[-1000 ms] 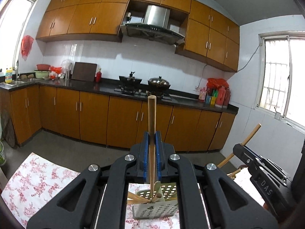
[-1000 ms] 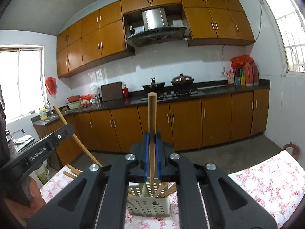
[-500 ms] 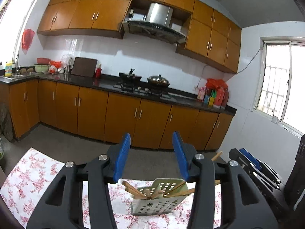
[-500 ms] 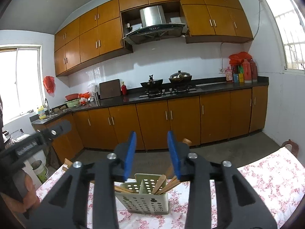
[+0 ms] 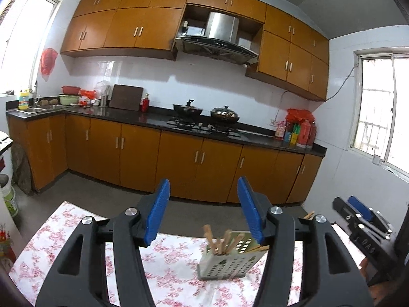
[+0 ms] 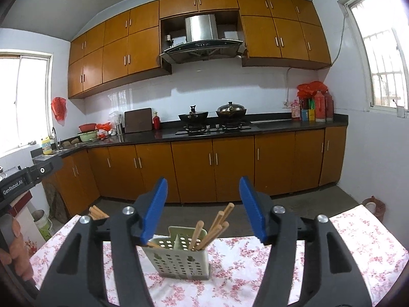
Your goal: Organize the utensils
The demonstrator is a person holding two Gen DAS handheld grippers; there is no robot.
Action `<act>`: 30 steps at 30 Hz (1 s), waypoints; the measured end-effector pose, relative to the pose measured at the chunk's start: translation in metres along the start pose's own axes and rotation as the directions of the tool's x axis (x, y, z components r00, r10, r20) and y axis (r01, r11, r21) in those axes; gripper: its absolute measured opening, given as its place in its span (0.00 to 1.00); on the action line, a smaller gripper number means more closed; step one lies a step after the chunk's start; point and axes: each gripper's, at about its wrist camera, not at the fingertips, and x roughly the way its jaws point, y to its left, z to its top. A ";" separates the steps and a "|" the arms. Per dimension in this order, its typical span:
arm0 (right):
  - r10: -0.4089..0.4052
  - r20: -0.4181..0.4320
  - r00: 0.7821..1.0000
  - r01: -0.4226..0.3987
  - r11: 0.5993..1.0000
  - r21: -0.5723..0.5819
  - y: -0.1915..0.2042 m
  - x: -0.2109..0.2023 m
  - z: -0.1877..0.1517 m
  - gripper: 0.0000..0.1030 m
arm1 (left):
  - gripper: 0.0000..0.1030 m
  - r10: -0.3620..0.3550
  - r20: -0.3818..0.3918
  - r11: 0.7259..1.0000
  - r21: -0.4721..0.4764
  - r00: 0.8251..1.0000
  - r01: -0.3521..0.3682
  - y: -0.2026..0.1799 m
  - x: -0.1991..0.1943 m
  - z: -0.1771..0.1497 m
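Both grippers let go, chopsticks now in the holder.
Room: kitchen, orange cabinets point(image 6: 230, 168), black counter point(image 6: 281, 125), table point(image 5: 76, 230) in floral cloth. A second ago each gripper pinched one upright chopstick; left gripper point(image 5: 203, 213) and right gripper point(image 6: 203, 209) have just been opening, jaws spread, nothing between the pads. Perforated holder point(image 6: 179, 255) stands on the table ahead of both, chopsticks point(image 6: 217, 225) leaning inside, one sticking out its left side.

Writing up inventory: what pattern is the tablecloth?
White tablecloth with pink-red flowers; right wrist view shows it best.
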 end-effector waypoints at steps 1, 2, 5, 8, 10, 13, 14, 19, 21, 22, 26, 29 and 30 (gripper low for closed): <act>-0.001 -0.002 1.000 0.001 1.000 0.000 -0.001 -0.003 0.000 0.62 | 0.59 0.005 -0.003 1.000 -0.002 1.000 -0.005 0.003 -0.001 -0.001; -0.005 -0.003 1.000 0.005 1.000 -0.001 -0.001 -0.006 -0.001 0.67 | 0.60 0.011 -0.006 1.000 -0.002 1.000 -0.011 0.005 -0.003 -0.003; -0.031 0.025 0.999 0.031 0.999 -0.015 0.001 -0.023 -0.004 0.90 | 0.70 0.029 -0.007 0.999 0.014 1.000 -0.029 0.011 -0.012 -0.009; -0.063 0.064 0.996 0.066 0.997 -0.044 0.003 -0.043 -0.009 0.96 | 0.86 0.037 0.015 0.998 0.058 0.999 -0.038 0.012 -0.026 -0.016; -0.068 0.066 0.995 0.073 0.995 -0.063 0.004 -0.052 -0.012 0.96 | 0.94 0.034 0.031 0.995 0.090 0.999 -0.036 0.012 -0.036 -0.022; -0.080 0.052 0.995 0.084 0.993 -0.083 0.008 -0.063 -0.020 0.96 | 0.98 0.023 0.036 0.992 0.121 0.999 -0.027 0.012 -0.049 -0.031; -0.080 0.044 0.996 0.084 0.993 -0.089 0.009 -0.068 -0.024 0.96 | 0.98 0.024 0.036 0.991 0.128 0.999 -0.029 0.012 -0.052 -0.035; -0.070 0.021 0.997 0.072 0.994 -0.088 0.014 -0.088 -0.045 0.96 | 0.98 0.027 0.035 0.989 0.143 0.999 -0.032 0.013 -0.070 -0.054; -0.061 0.010 0.998 0.062 0.995 -0.076 0.014 -0.097 -0.058 0.96 | 0.98 0.033 0.032 0.989 0.140 0.999 -0.037 0.015 -0.077 -0.064; -0.058 0.007 0.998 0.059 0.996 -0.073 0.015 -0.100 -0.062 0.96 | 0.98 0.036 0.031 0.989 0.141 0.999 -0.040 0.017 -0.082 -0.071; -0.035 -0.029 0.999 0.033 0.998 -0.049 0.018 -0.110 -0.089 0.96 | 0.98 0.056 0.014 0.987 0.151 0.998 -0.058 0.020 -0.093 -0.095; -0.032 -0.049 0.998 0.029 0.998 -0.050 0.022 -0.113 -0.106 0.96 | 0.98 0.058 -0.002 0.985 0.161 0.998 -0.057 0.020 -0.098 -0.113; -0.032 -0.055 0.998 0.029 0.998 -0.060 0.024 -0.113 -0.114 0.96 | 0.98 0.061 -0.003 0.984 0.169 0.998 -0.060 0.019 -0.100 -0.118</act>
